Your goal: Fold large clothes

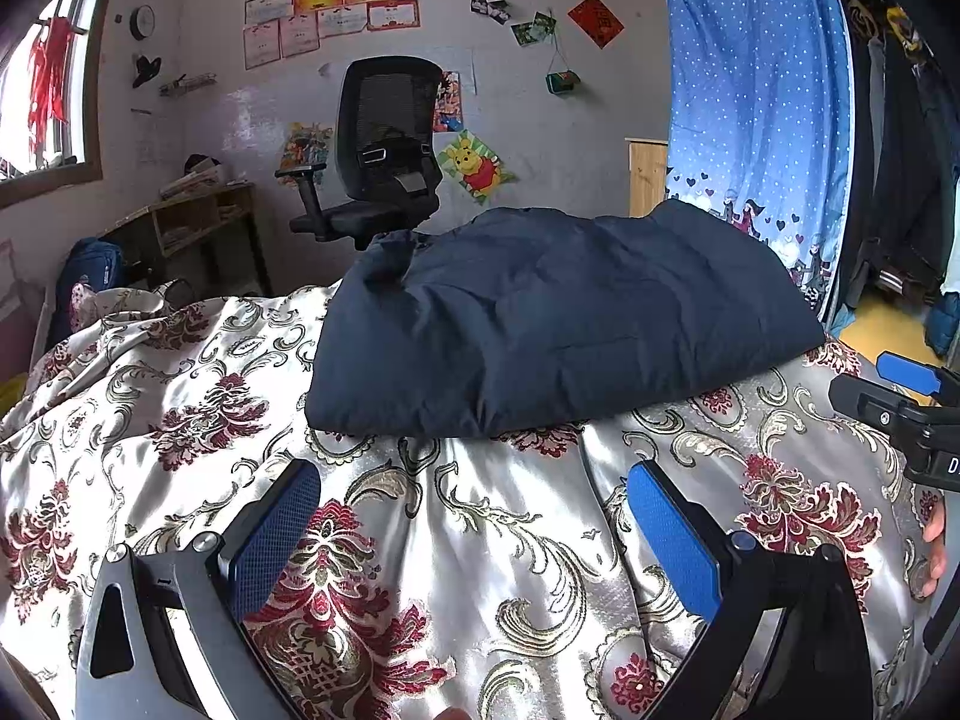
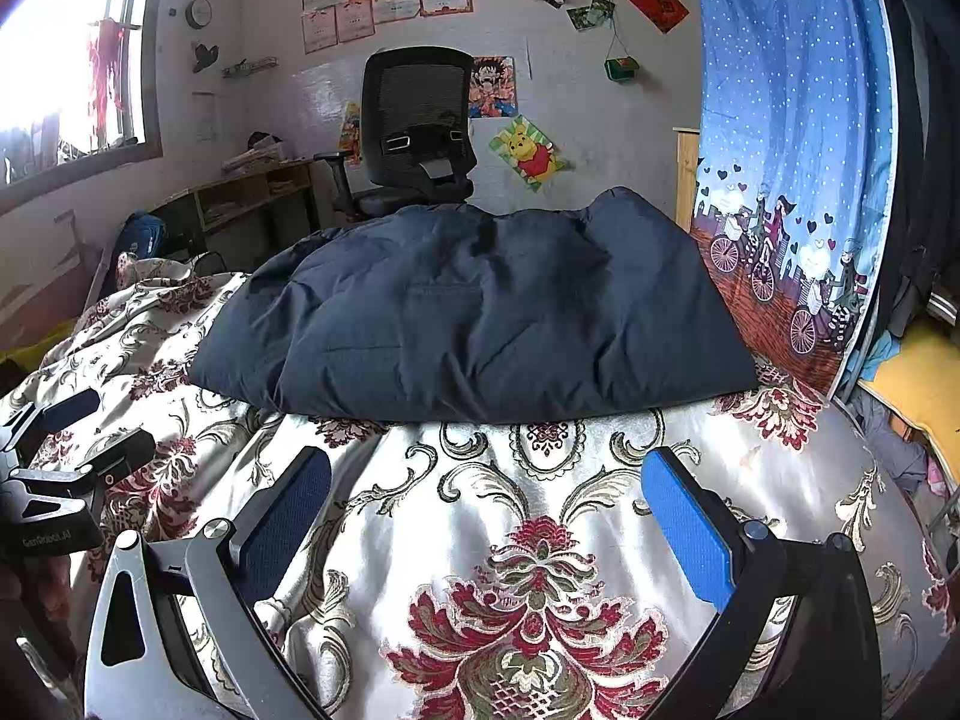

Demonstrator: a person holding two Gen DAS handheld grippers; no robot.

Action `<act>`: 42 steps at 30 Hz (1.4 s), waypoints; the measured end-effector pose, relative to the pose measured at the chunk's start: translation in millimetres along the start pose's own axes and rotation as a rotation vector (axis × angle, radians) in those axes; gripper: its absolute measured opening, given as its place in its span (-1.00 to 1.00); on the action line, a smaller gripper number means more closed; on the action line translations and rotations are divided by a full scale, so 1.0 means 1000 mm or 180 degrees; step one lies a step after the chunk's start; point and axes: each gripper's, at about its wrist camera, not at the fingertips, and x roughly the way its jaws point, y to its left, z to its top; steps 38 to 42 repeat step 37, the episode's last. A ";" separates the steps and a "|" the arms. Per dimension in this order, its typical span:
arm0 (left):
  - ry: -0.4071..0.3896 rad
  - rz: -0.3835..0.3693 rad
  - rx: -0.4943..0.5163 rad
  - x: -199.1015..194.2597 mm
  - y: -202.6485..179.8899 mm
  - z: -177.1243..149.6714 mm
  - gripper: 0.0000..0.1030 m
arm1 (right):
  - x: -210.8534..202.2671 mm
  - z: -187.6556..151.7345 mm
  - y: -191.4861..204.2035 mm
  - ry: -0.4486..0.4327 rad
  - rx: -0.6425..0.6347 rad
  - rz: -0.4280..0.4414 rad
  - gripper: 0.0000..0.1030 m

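A dark navy padded jacket [image 1: 558,318] lies folded into a thick rectangular bundle on a bed with a silver and red floral bedspread [image 1: 180,420]. In the right wrist view the same jacket [image 2: 480,312] sits ahead in the middle. My left gripper [image 1: 474,480] hovers open over bare bedspread, a little short of the jacket's near edge. My right gripper [image 2: 486,468] is also open, empty, and just short of that edge. The right gripper [image 1: 900,396] shows at the left wrist view's right edge, and the left gripper [image 2: 72,438] at the right wrist view's left edge.
Behind the bed stand a black office chair [image 1: 378,150] and a wooden desk [image 1: 192,222] under a wall of posters. A blue dotted curtain [image 1: 756,108] hangs at the right, with dark clothes beyond it. A window [image 2: 66,72] is at the left.
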 end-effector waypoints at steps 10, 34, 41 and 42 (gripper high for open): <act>0.0138 -0.0102 -0.0020 0.005 0.003 -0.002 1.00 | 0.000 -0.002 0.003 0.0012 0.0006 -0.0001 0.97; 0.0500 -0.0083 0.0053 0.019 -0.001 -0.011 1.00 | 0.006 -0.010 0.008 0.0130 0.0053 -0.0005 0.97; 0.0529 -0.0086 0.0040 0.021 0.000 -0.012 1.00 | 0.008 -0.010 0.009 0.0149 0.0058 -0.0006 0.97; 0.0529 -0.0086 0.0040 0.021 0.000 -0.012 1.00 | 0.008 -0.010 0.009 0.0149 0.0058 -0.0006 0.97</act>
